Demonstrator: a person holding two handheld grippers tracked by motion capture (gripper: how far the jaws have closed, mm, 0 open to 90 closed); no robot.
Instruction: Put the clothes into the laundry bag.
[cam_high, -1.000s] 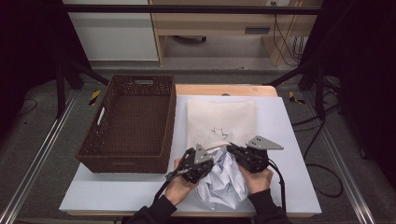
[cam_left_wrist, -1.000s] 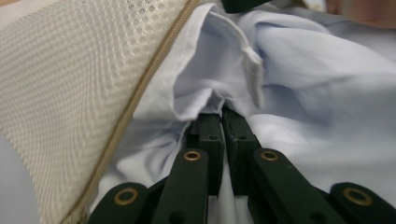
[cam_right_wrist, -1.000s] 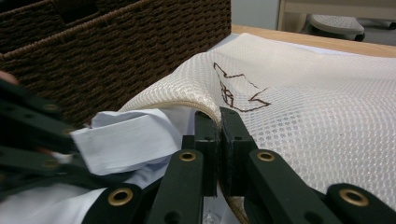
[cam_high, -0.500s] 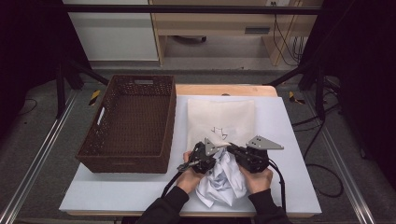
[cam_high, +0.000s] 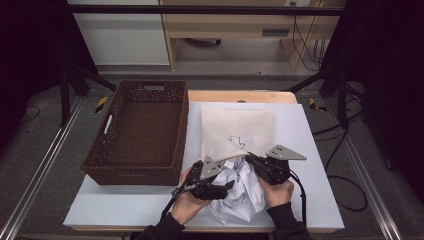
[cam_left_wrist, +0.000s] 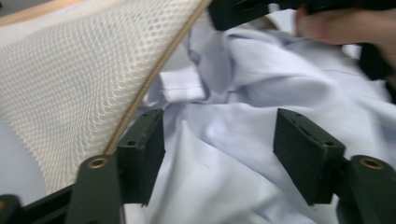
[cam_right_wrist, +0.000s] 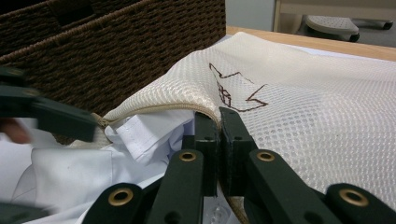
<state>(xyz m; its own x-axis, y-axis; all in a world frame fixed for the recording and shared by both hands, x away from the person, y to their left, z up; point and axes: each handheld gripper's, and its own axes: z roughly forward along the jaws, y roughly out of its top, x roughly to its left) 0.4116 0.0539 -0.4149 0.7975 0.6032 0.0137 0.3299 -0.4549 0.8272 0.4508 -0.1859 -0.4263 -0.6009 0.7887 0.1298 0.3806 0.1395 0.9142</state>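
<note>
The work in hand looks like stuffing a white shirt (cam_high: 240, 192) into a cream mesh laundry bag (cam_high: 237, 127), and it seems to be barely past its start. The bag lies flat on the white table (cam_high: 310, 145), just right of the brown wicker basket (cam_high: 137, 130), with its zippered mouth facing the person. The right gripper (cam_high: 250, 159) has its jaws pressed together on the upper lip of that mouth; in the right gripper view the zipper edge (cam_right_wrist: 154, 108) is pinched and lifted, so the opening gapes a little. A fold of the shirt, what looks like a cuff or collar (cam_right_wrist: 135, 135), sits just under the raised lip.

The left gripper (cam_high: 227, 186) rests on the crumpled shirt with its jaws spread wide apart; in the left gripper view the pale cloth lies between the two black pads (cam_left_wrist: 142, 149) without being clamped. The hand (cam_high: 187, 205) behind it sits at the table's near edge.

Done so far, as I judge it: the mouth is open and held, and the leading edge of the shirt is at the threshold. Left to do: nearly all of it. The bulk of the garment is heaped on the table in front of the bag, outside it. How much cloth is already inside I cannot tell. The basket stands empty.
</note>
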